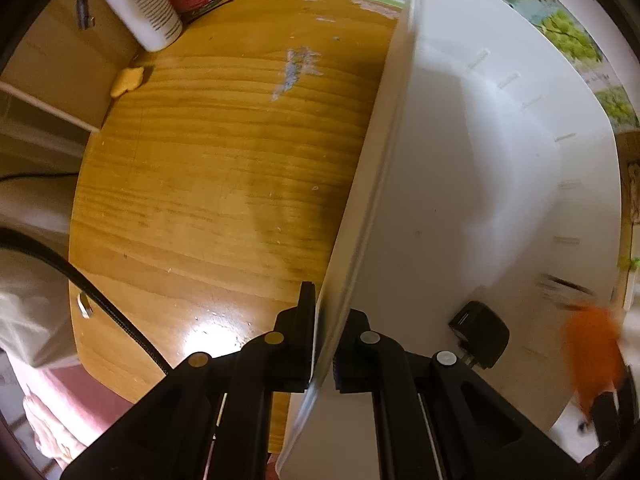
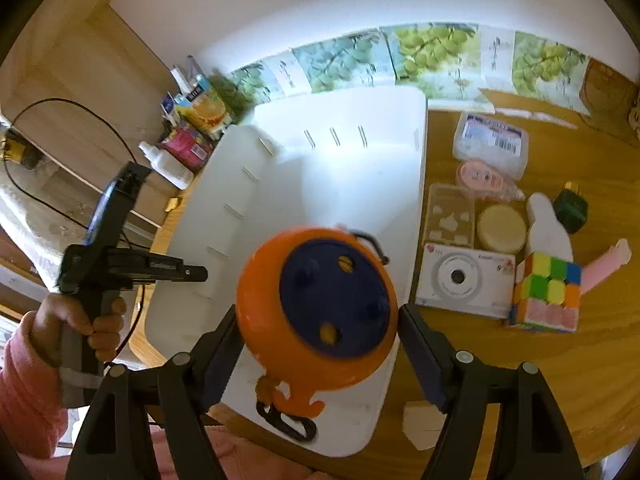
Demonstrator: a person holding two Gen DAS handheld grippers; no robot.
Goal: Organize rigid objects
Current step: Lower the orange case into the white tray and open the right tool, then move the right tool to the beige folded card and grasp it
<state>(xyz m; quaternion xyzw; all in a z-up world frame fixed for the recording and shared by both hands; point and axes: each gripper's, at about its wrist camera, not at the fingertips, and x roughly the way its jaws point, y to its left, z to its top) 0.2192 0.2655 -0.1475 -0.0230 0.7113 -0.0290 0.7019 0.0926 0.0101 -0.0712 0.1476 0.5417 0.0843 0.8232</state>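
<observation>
The rim of the white bin (image 1: 400, 152) is being clamped between the jaws of the left hand-held gripper (image 1: 322, 344), with the wooden bench (image 1: 208, 184) lying left of it and a black plug adapter (image 1: 478, 334) resting inside the bin just right of it. An orange ball-shaped toy (image 2: 316, 308) is being gripped by the right hand-held gripper (image 2: 320, 340) over the bin's near end. A Rubik's cube (image 2: 546, 292) and camera box (image 2: 466, 282) are being left on the bench to its right.
</observation>
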